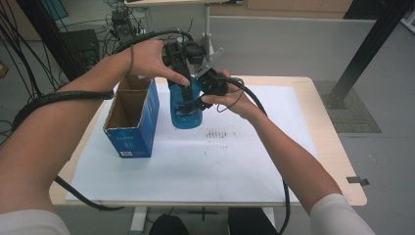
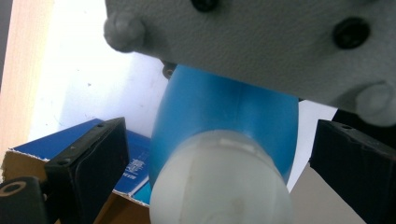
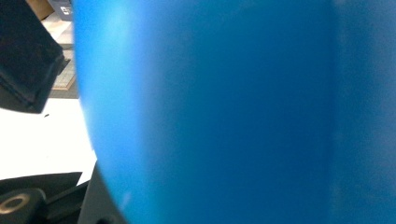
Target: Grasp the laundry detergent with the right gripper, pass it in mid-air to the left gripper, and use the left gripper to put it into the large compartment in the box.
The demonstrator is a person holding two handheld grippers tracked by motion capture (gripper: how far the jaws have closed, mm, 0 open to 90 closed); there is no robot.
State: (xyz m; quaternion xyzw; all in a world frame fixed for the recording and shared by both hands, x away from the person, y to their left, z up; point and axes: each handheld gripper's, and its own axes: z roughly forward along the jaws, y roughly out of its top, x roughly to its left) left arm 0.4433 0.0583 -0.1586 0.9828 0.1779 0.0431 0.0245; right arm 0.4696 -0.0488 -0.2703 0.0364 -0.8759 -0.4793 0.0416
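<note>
A blue bottle with a white cap hangs upright above the white sheet, beside an open blue cardboard box. My right gripper comes in from the right and is shut on the bottle's upper body; in the right gripper view the blue bottle is pressed close, with one black finger at the upper left. My left gripper reaches down from above and stands open, its jaws on either side of the cap with small gaps. The right gripper's grey plate sits just beyond the cap.
A white sheet covers most of the wooden table. The blue box stands at the left with its top flaps open, and nothing shows inside it. Thick black cables trail from both grippers. A black post rises beyond the table's right.
</note>
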